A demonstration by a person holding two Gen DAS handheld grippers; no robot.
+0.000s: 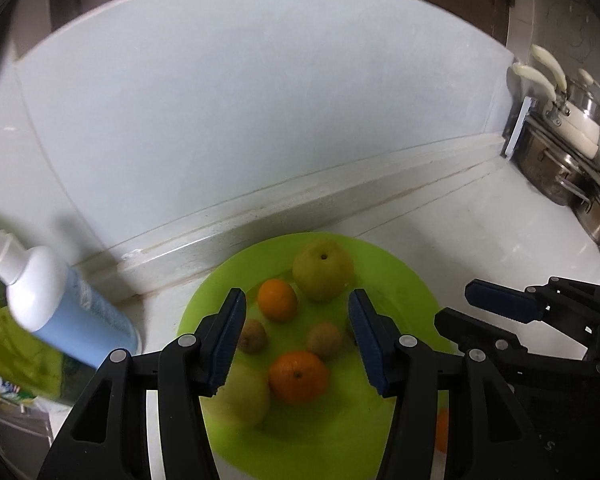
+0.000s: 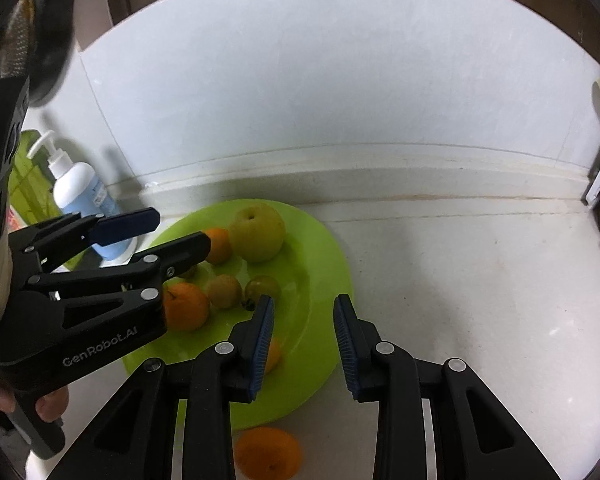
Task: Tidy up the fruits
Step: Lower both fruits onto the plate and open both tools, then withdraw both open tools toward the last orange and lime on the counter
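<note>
- Left wrist view: left gripper (image 1: 300, 338) fingers moderately apart, nothing between them, hanging above the green plate (image 1: 400, 280) without touching any fruit.
- Framed in the gap: large orange (image 1: 298, 376), smaller orange (image 1: 278, 300), two brown kiwi-like fruits (image 1: 252, 336) (image 1: 324, 338).
- Yellow-green apple or pear (image 1: 322, 274) sits at the far side of the plate; a second pale one (image 1: 244, 396) is half hidden behind a finger.
- Right wrist view: right gripper (image 2: 304, 344) fingers stand a narrow gap apart, empty, over the near right part of the plate (image 2: 324, 264).
- Another orange (image 2: 275, 354) on the plate, partly hidden by one of the right gripper's fingers, contact unclear.
- Loose orange (image 2: 268, 454) lies off the plate on the white worktop (image 2: 460, 280), at its near edge.
- Small green fruit (image 2: 262, 288) just beyond the fingertips.
- Pump bottle (image 1: 60, 308) stands just beside the plate at the wall.
- Stacked steel pots (image 1: 572, 140) well apart, far corner.
- The two grippers are close together over the plate, not touching.
</note>
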